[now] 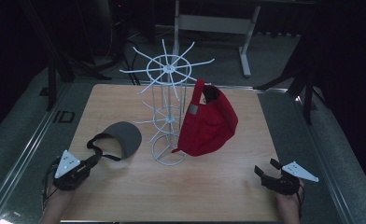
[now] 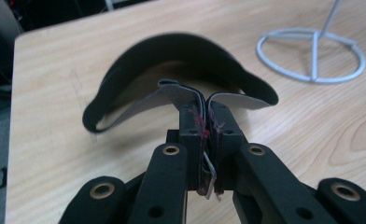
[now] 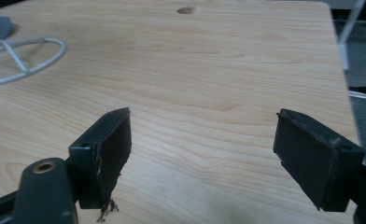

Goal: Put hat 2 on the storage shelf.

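Note:
A grey visor (image 1: 125, 137) lies on the wooden table (image 1: 228, 186), left of a white wire rack (image 1: 168, 93). My left gripper (image 1: 96, 159) is shut on the visor's black strap (image 2: 172, 95); in the left gripper view the jaws (image 2: 205, 109) pinch the folded band, with the brim (image 2: 172, 51) curving beyond. A red cap (image 1: 209, 123) hangs on the rack's right side. My right gripper (image 1: 265, 169) rests near the table's front right corner, open, with only bare wood between its jaws (image 3: 204, 140).
The rack's ring base (image 2: 312, 56) sits mid-table, right of the visor, and shows at the far left (image 3: 22, 60) in the right gripper view. A grey metal frame (image 1: 27, 140) borders the table. A white table leg (image 1: 246, 46) stands behind.

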A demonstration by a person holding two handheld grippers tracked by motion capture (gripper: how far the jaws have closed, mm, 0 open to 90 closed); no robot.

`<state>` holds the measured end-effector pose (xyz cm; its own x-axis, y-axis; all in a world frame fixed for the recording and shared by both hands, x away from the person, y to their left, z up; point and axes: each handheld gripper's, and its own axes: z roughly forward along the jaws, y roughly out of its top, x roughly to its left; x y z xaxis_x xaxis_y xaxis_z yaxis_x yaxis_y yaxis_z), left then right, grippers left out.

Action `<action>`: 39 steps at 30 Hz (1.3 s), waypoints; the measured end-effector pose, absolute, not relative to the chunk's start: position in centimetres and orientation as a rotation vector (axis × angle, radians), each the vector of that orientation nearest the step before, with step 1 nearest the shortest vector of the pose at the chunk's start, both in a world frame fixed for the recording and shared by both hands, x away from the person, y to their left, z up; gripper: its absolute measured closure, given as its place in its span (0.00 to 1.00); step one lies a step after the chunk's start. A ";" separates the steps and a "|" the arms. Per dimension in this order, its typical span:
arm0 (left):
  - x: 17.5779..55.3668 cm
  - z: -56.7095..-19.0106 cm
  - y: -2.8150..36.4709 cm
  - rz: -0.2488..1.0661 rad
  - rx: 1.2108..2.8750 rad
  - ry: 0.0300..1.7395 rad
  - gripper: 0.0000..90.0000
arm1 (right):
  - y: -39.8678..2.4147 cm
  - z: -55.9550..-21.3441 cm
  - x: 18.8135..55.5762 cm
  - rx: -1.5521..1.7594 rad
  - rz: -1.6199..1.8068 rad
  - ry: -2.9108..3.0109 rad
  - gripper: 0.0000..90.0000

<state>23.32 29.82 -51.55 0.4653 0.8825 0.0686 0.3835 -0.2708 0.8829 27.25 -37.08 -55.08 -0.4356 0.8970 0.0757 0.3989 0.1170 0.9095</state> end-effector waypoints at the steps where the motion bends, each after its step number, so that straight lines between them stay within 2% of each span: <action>1: 23.3 -51.3 29.8 0.744 1.846 1.058 0.95 | -37.1 -55.1 27.3 1.255 1.288 1.894 0.21; 17: 24.0 -44.7 29.7 0.867 1.763 0.933 0.95 | -37.6 -55.2 27.3 1.304 1.311 1.884 0.21; 28: 24.3 -42.4 29.2 0.889 1.730 0.895 0.95 | -37.8 -55.2 27.3 1.317 1.321 1.883 0.21; 39: 23.4 -38.9 29.2 0.879 1.757 0.787 0.95 | -37.7 -55.2 27.3 1.312 1.328 1.901 0.21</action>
